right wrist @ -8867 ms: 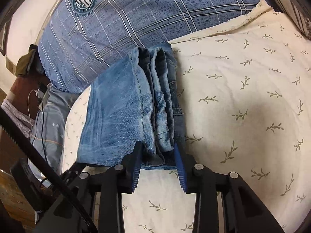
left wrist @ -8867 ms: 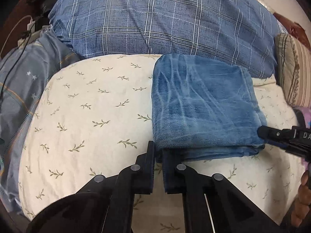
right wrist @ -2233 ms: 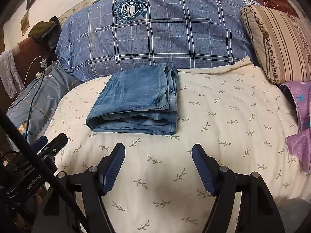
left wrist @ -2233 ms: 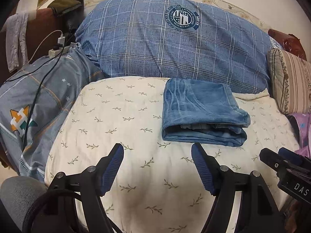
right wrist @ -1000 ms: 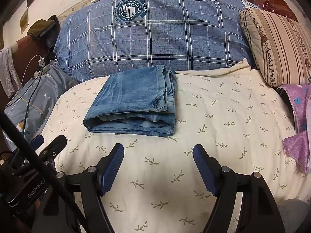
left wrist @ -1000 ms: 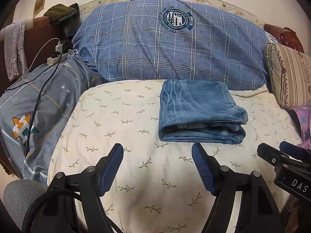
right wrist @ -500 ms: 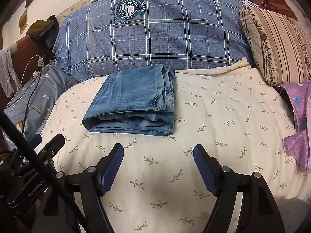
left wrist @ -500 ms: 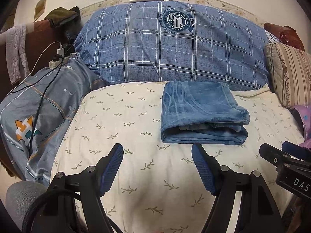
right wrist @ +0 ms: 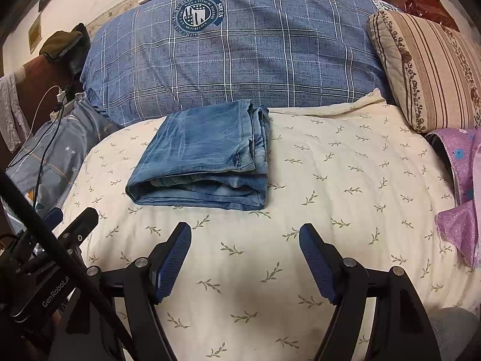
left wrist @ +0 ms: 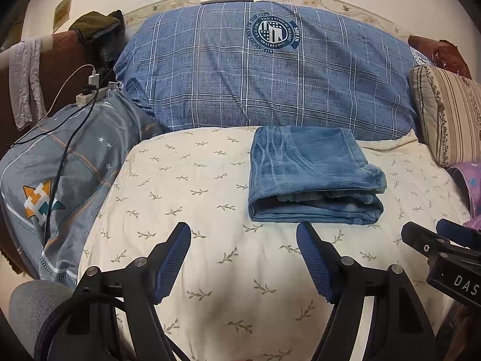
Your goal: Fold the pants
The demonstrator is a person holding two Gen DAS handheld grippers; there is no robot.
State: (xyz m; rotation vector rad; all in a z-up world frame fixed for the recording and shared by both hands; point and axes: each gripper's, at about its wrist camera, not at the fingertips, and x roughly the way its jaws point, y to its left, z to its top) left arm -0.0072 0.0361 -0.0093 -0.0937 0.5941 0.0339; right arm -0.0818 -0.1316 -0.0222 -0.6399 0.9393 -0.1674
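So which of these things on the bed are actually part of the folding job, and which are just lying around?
Part of the job:
- folded blue denim pants
- left gripper, open
- right gripper, open

Just lying about:
- big blue plaid pillow
- striped beige pillow
- purple cloth
- white charger cable

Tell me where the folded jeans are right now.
The folded jeans lie on the cream leaf-print sheet, just in front of the big blue plaid pillow. In both wrist views they sit beyond the open fingers, touched by neither gripper.
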